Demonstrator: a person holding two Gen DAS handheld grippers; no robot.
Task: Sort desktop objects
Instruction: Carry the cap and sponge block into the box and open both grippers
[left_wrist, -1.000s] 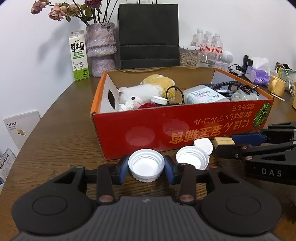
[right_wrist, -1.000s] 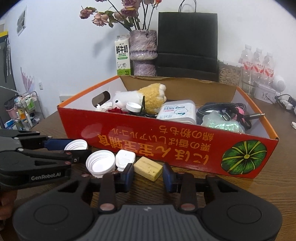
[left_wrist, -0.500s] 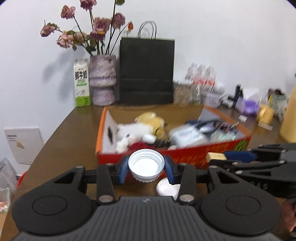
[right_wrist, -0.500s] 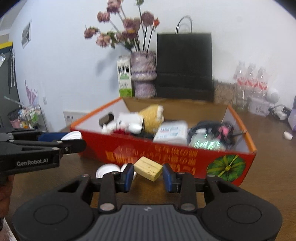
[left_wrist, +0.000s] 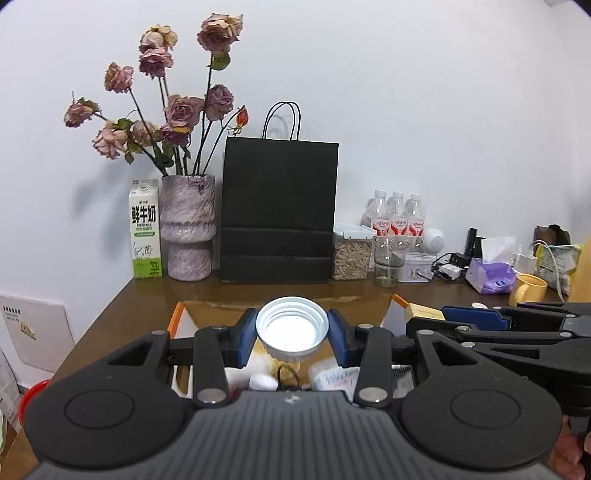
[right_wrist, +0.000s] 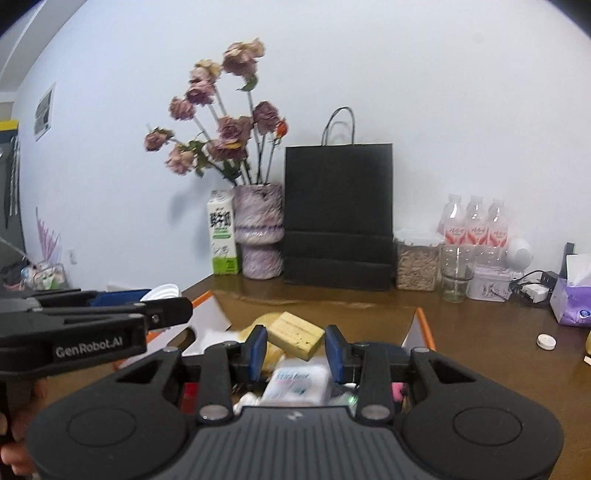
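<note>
My left gripper clamps one white cap, my right gripper one yellow block, above the cluttered box.

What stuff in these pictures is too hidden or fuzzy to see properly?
- Box contents, left wrist view: mostly hidden behind the left gripper holding the white cap.
- Packet label, right wrist view: blurred.
- Small white thing on the table, right wrist view: too small to identify.
</note>
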